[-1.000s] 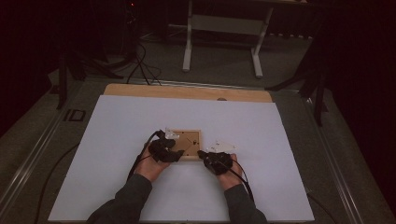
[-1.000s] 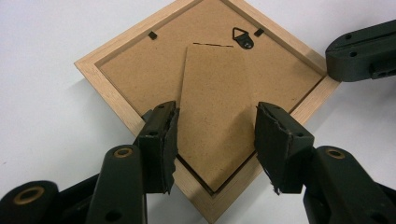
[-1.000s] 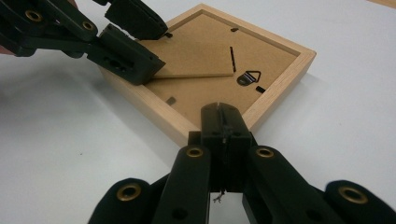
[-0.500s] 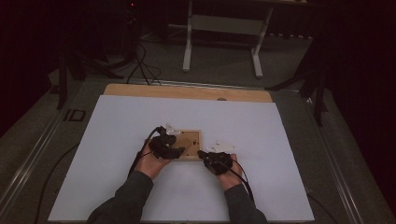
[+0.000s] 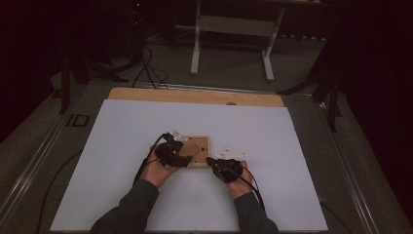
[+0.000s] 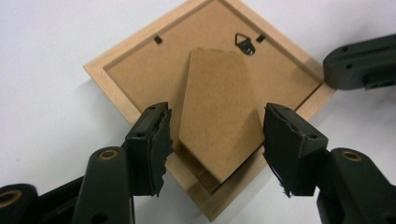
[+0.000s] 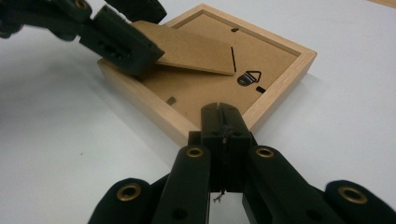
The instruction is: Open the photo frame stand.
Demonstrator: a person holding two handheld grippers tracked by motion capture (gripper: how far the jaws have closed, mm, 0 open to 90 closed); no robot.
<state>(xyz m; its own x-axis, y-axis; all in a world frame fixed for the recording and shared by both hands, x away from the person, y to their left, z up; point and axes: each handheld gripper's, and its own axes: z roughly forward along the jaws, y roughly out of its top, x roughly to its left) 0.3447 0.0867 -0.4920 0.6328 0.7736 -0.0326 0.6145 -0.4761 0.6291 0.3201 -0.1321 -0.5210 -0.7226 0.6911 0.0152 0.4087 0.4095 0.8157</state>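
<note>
Slippage first, nearest the person: right gripper (image 7: 223, 112) clamped fully shut on nothing, its joined tips merely butted against the near corner of the picture frame (image 7: 285, 70). Push a touch harder or off-centre and likely to skate the frame across the smooth white sheet (image 5: 292, 146), or to ride up over the wooden rim. Just beyond, left gripper (image 6: 215, 128) spread wide, jaws just been opening, with the cardboard easel stand (image 6: 217, 88) between them but pressed by neither pad, a gap on each side. Stand tilted up off the backing, hinged toward the frame's near corner. With no hold on it, liable to drop flat, or to crease at the fold if caught by one jaw alone on closing. Torn pad edges apt to snag the card. Farther in, small metal hanger (image 6: 243, 43) close to the stand's tip, easy to hook by mistake. Frame itself face down mid-sheet, well apart from the table's far wooden edge (image 5: 195, 96), so little danger of a fall.
</note>
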